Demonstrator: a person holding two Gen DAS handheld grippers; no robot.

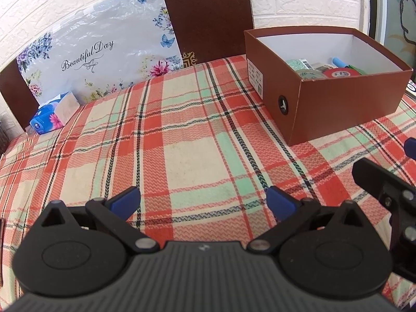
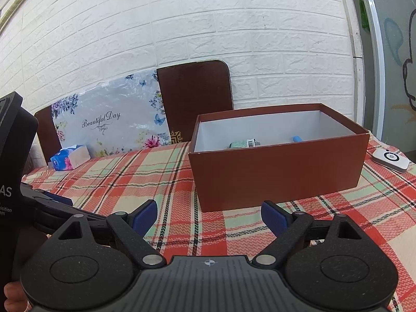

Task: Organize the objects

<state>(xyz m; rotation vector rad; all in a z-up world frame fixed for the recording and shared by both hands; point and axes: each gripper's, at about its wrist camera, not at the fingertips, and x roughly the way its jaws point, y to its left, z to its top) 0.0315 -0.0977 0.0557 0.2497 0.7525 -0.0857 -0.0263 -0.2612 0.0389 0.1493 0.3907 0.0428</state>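
A brown cardboard box (image 1: pixel 345 104) with a white inside stands on the plaid tablecloth at the right. It holds a red tape roll (image 1: pixel 340 73), a green-white tape roll (image 1: pixel 310 74), a blue tube (image 1: pixel 338 62) and other small items. The box also shows in the right wrist view (image 2: pixel 280 174), straight ahead. My left gripper (image 1: pixel 202 201) is open and empty, low over the cloth, left of the box. My right gripper (image 2: pixel 209 217) is open and empty, just in front of the box's near wall.
A blue tissue pack (image 1: pixel 53 117) lies at the far left by a floral "Beautiful Day" board (image 1: pixel 98 54). A dark chair back (image 1: pixel 208 18) stands behind the table. A white device (image 2: pixel 390 160) lies right of the box. White brick wall behind.
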